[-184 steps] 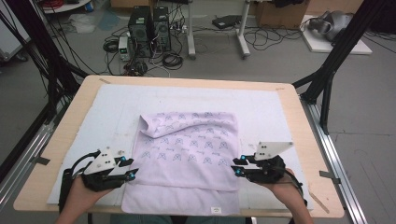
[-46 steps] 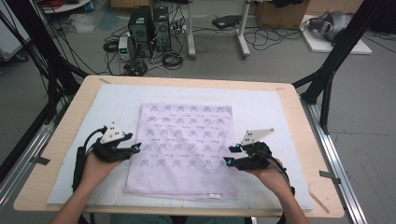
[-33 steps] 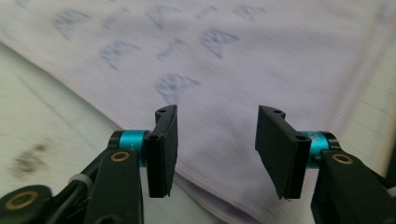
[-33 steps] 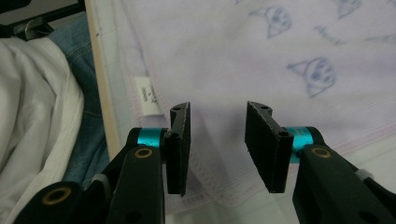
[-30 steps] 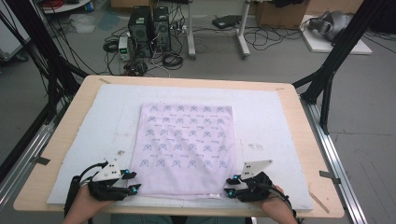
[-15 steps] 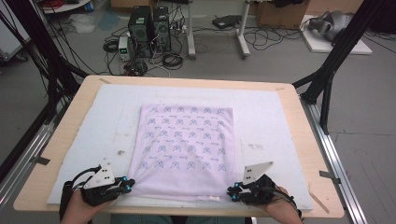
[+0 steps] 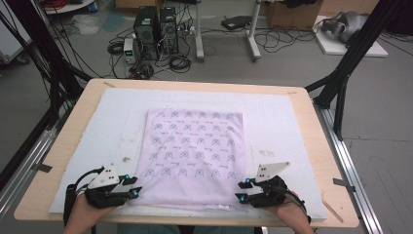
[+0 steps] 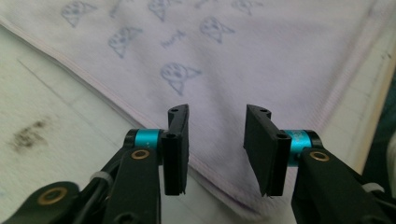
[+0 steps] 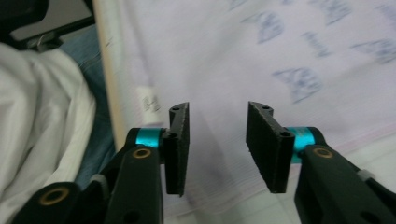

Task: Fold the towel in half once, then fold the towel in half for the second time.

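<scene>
1. Two grippers, left (image 7: 134,187) and right (image 7: 242,191), sat at the cloth's (image 7: 192,153) lower corners.
2. Both sets of fingers had just been opening, gripping nothing.
3. Cloth lay flat mid-frame on the tabletop (image 7: 302,102).

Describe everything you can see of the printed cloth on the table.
The cloth is pale lilac, thin woven fabric with rows of small blue-grey printed motifs and a stitched hem. It lies flat and smooth on the white pad, a small white label at its near edge. Both claws sit open at its near corners, left claw and right claw.
</scene>
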The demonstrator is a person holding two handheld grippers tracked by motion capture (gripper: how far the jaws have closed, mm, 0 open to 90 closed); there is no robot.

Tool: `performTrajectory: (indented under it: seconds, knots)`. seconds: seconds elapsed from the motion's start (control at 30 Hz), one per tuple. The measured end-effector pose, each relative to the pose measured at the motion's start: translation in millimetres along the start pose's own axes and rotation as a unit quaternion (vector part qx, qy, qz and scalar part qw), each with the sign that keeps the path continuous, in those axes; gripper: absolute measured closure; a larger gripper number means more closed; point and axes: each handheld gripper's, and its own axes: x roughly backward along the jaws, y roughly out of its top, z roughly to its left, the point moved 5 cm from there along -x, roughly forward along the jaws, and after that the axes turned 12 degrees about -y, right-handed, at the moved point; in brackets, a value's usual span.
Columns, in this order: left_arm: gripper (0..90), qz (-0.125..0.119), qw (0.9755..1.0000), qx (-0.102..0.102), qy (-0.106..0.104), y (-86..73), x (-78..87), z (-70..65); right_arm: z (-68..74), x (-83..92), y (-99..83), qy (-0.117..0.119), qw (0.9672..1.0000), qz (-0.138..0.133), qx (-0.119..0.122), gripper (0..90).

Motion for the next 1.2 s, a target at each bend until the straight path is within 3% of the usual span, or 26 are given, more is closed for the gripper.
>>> performTrajectory:
  seconds: [0.17, 0.3, 0.4, 0.63, 0.73, 0.97, 1.2]
  knots:
    - [50.5, -0.019, 0.9997, 0.008, 0.014, 19.2, -2.4, 18.1, -29.0, 0.5, 15.1, -0.047, 0.9985, -0.014, -0.026, 43.6]
    - [44.3, -0.034, 0.9989, 0.013, 0.028, 35.2, -3.9, 32.5, -53.8, -0.8, 27.3, -0.085, 0.9951, -0.022, -0.046, 32.3]
    - [41.0, -0.034, 0.9985, 0.013, 0.04, 45.9, -4.7, 42.3, -70.3, -2.2, 35.8, -0.087, 0.9941, -0.021, -0.061, 27.8]
    - [35.3, -0.048, 0.9962, 0.031, 0.065, 69.5, -4.3, 67.9, -95.1, -11.8, 57.7, -0.107, 0.9927, -0.011, -0.055, 21.8]
    - [35.2, -0.066, 0.9944, 0.036, 0.075, 77.8, -5.1, 72.5, -103.0, -15.4, 68.7, -0.106, 0.9925, -0.023, -0.057, 21.3]
    - [35.5, -0.075, 0.9931, 0.046, 0.078, 87.8, -4.1, 85.6, -109.5, -22.8, 79.8, -0.104, 0.9923, -0.032, -0.059, 18.2]
    - [36.0, -0.066, 0.9932, 0.052, 0.081, 97.0, -5.3, 99.6, -120.2, -27.3, 86.4, -0.102, 0.992, -0.033, -0.066, 18.3]
